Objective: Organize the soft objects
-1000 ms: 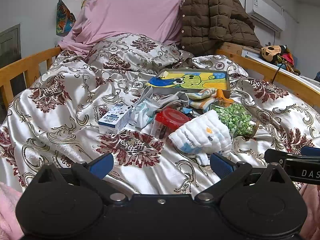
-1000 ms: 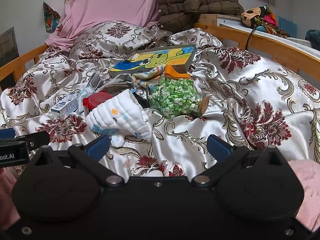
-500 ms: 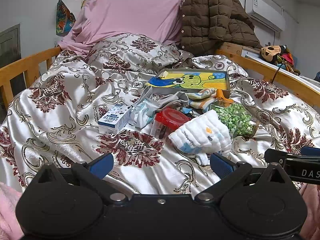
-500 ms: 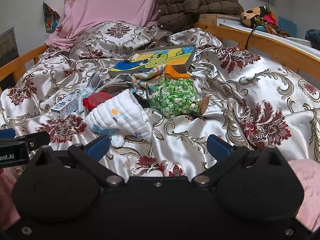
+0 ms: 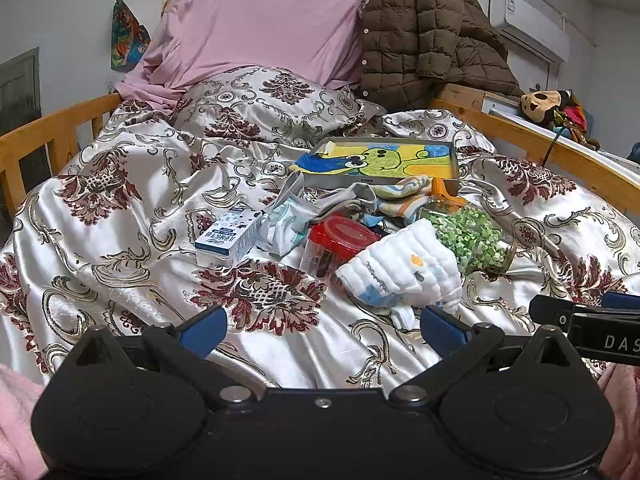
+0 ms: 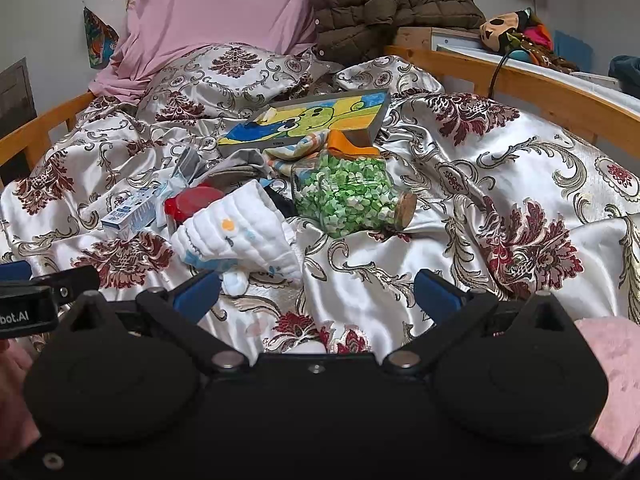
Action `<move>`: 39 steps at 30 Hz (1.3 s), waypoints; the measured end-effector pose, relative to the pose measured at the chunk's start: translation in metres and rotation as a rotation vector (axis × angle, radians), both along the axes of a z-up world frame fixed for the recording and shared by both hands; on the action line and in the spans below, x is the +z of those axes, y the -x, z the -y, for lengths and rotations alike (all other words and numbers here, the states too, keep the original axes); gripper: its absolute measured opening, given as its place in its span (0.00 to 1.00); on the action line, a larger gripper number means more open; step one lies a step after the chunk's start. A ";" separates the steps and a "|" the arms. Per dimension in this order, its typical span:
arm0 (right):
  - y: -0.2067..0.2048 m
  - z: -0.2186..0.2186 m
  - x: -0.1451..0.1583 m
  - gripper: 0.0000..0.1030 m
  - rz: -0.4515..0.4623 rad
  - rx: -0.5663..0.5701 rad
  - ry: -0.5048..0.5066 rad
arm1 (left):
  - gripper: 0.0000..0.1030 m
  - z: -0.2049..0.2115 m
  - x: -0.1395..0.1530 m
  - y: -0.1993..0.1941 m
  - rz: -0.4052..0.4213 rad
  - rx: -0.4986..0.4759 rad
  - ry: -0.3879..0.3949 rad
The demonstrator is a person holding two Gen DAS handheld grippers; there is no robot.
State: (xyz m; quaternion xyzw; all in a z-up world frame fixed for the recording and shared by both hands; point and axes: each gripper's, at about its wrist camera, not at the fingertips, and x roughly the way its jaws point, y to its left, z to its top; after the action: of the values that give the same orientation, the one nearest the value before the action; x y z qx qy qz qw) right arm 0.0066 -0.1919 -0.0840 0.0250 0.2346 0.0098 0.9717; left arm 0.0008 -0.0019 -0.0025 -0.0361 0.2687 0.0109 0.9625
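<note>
White cloth sits ahead of both open claws.
The folded white cloth (image 5: 404, 270) lies on the bedspread (image 5: 120, 216) at one o'clock from the left claw (image 5: 322, 326), eleven o'clock from the right claw (image 6: 316, 294); both gape wide, empty, about equally near.

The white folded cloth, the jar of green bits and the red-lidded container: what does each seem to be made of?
White folded cloth: soft layered cotton gauze, matte, going by its quilted ridges and small prints.
Jar of green bits: clear glass probably, glossy, with what looks like a cork stopper.
Red-lidded container: likely plastic, with a see-through body and a smooth shiny lid.
</note>
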 end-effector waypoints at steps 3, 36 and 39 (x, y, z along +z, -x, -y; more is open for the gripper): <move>-0.001 0.000 0.001 0.99 0.001 -0.001 -0.003 | 0.99 0.001 0.002 0.000 -0.002 0.000 -0.001; -0.128 -0.061 -0.005 0.98 0.103 0.436 0.261 | 0.99 -0.007 0.034 -0.171 -0.054 -0.464 -0.171; -0.135 -0.068 -0.010 0.90 0.091 0.491 0.286 | 0.98 0.004 0.032 -0.206 -0.089 -0.584 -0.244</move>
State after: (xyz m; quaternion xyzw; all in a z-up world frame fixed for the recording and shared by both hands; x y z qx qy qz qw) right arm 0.1412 -0.1242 -0.0943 -0.1705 0.1889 0.2128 0.9434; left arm 0.2071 -0.0062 0.0291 0.1589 0.3064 -0.2322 0.9094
